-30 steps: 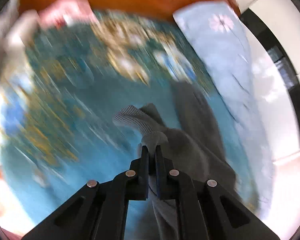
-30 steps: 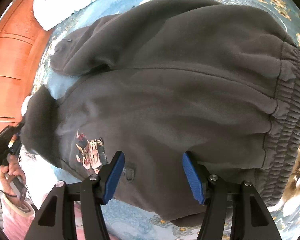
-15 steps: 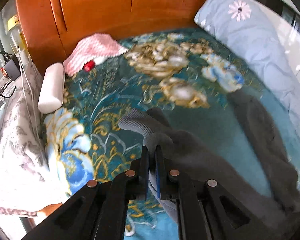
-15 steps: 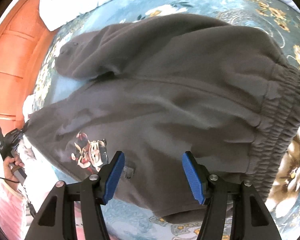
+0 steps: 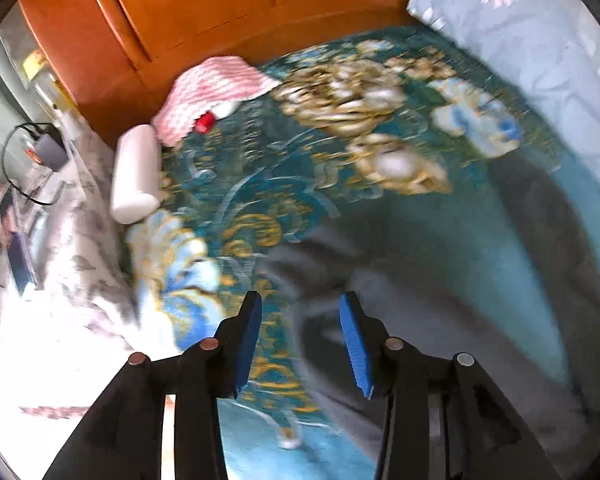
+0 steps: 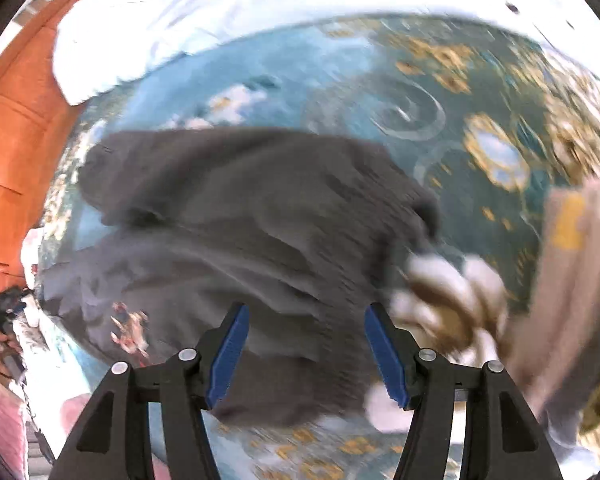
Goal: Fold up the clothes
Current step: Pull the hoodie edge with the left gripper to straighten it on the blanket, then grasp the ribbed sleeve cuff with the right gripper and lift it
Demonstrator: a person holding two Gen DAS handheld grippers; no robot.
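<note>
Since both the left tongs (image 5: 300,340) and right tongs (image 6: 304,352) gape wide and grip nothing, the grey garment (image 6: 240,232) lies loose mid-bed (image 6: 380,80), its cuffed end toward the headboard edge; blurred, hurried regrasping could bunch or skew it.

Left gripper (image 5: 300,336), right gripper (image 6: 304,354) seemingly agape.
</note>
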